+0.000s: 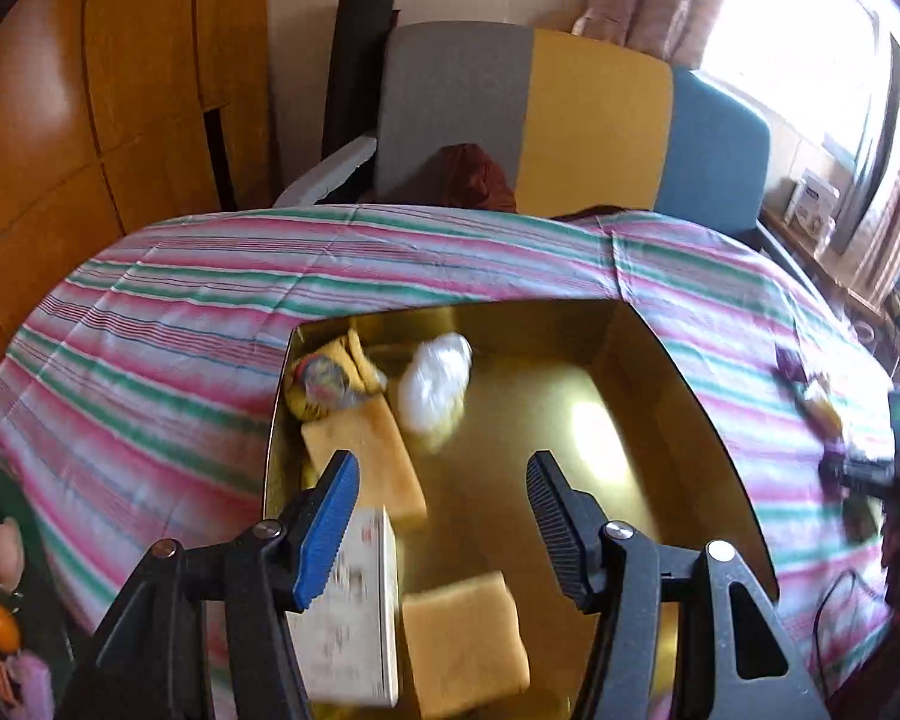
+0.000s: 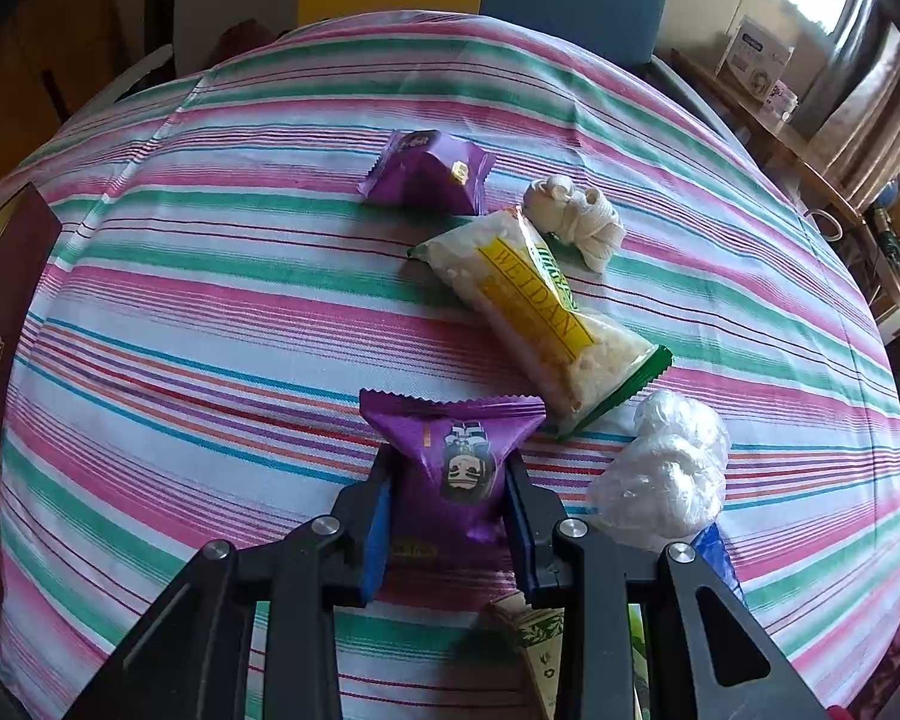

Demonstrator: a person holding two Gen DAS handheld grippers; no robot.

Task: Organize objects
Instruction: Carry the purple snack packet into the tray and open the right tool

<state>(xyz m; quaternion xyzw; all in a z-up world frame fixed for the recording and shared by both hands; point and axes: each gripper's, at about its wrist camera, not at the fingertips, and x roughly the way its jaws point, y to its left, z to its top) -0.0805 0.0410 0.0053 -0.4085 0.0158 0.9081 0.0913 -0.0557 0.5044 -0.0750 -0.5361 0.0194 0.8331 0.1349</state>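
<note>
My left gripper [image 1: 444,498] is open and empty above a gold-lined box [image 1: 648,372] on the striped tablecloth. In the box lie two yellow sponges [image 1: 384,456], a white plastic bundle [image 1: 435,381], a yellow cloth [image 1: 324,384] and a white carton [image 1: 348,606]. My right gripper [image 2: 450,516] is shut on a purple snack packet [image 2: 450,468] over the cloth. Beyond it lie another purple packet [image 2: 426,171], a WEIDAN snack bag [image 2: 534,306], a cream string bundle [image 2: 576,216] and a clear plastic bundle [image 2: 666,468].
A grey, yellow and blue chair back [image 1: 570,120] stands behind the table. A dark maroon box lid [image 2: 6,324] lies at the left edge in the right wrist view. A green-patterned packet [image 2: 540,642] lies under the right gripper. Shelves with clutter [image 2: 762,66] stand to the right.
</note>
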